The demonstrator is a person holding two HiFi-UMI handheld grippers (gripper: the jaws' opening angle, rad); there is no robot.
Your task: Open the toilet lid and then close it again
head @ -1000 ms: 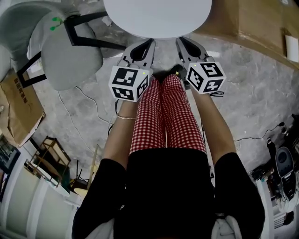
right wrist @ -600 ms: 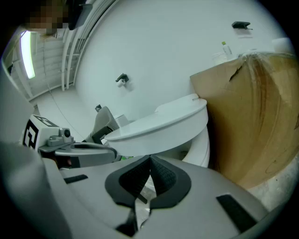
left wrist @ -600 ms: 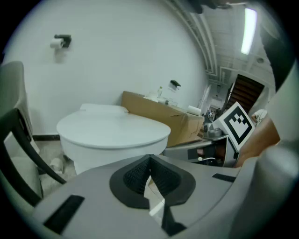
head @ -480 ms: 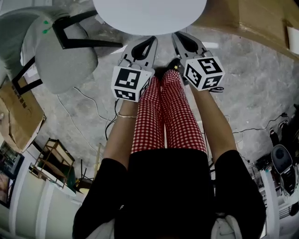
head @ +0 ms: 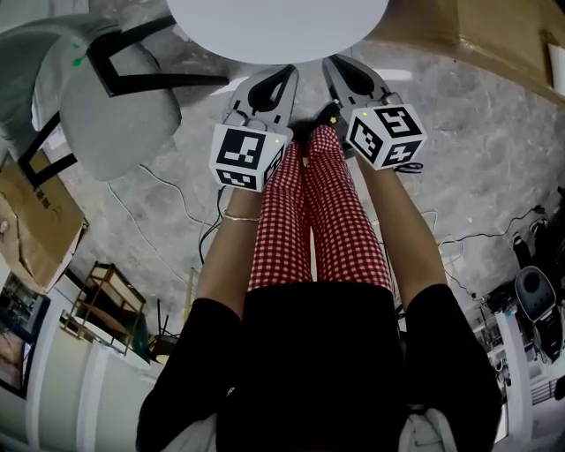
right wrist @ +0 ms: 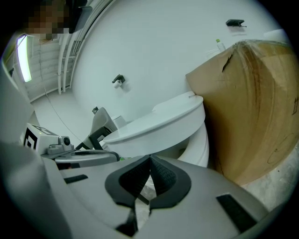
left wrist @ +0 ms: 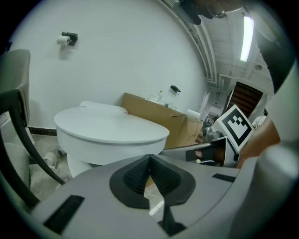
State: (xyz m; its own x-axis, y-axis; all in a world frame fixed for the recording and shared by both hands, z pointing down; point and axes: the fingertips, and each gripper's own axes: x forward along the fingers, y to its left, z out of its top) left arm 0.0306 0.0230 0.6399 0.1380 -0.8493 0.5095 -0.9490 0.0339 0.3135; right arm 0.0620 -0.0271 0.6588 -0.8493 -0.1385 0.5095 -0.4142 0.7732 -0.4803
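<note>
Left gripper view: toilet lid (left wrist: 110, 126) down flat. Left hand-held gripper (left wrist: 149, 161) and right hand-held gripper (right wrist: 150, 161): jaws pressed together, empty, just short of lid. Opening and closing both seemingly outstanding.

A chair (head: 115, 110) stands left of the toilet lid (head: 278, 26), cardboard box (head: 481, 35) right.

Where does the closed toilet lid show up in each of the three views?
Head view: the toilet lid fills the top centre, cut off by the top edge.
Left gripper view: the lid sits left of centre, lying flat.
Right gripper view: the lid sits at centre, slanting up to the right.
Shared landmark: the cardboard box beside the toilet.
</note>
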